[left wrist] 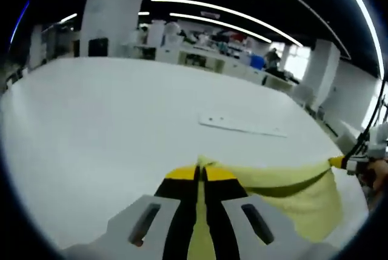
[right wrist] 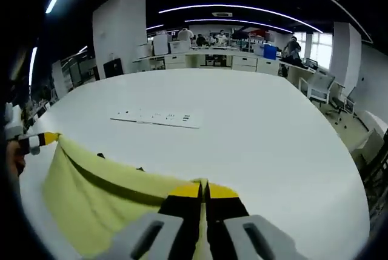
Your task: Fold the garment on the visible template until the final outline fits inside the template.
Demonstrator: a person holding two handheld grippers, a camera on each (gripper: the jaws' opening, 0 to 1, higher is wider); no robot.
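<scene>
A pale yellow garment (left wrist: 303, 190) hangs stretched between my two grippers above the white table (left wrist: 109, 126). My left gripper (left wrist: 201, 172) is shut on one corner of the cloth, whose edge runs right to the right gripper (left wrist: 339, 162) at the view's edge. In the right gripper view my right gripper (right wrist: 203, 188) is shut on the other corner of the garment (right wrist: 91, 193), and the cloth sags left to the left gripper (right wrist: 45, 140). A flat white template sheet (left wrist: 242, 126) (right wrist: 156, 118) lies on the table beyond the cloth.
The white table (right wrist: 267, 139) is broad and bare around the template. Behind it stand a white pillar (left wrist: 112, 11), desks, shelves and office chairs (right wrist: 318, 90). A person (right wrist: 292, 46) stands far back. A hand (left wrist: 376, 175) holds the right gripper.
</scene>
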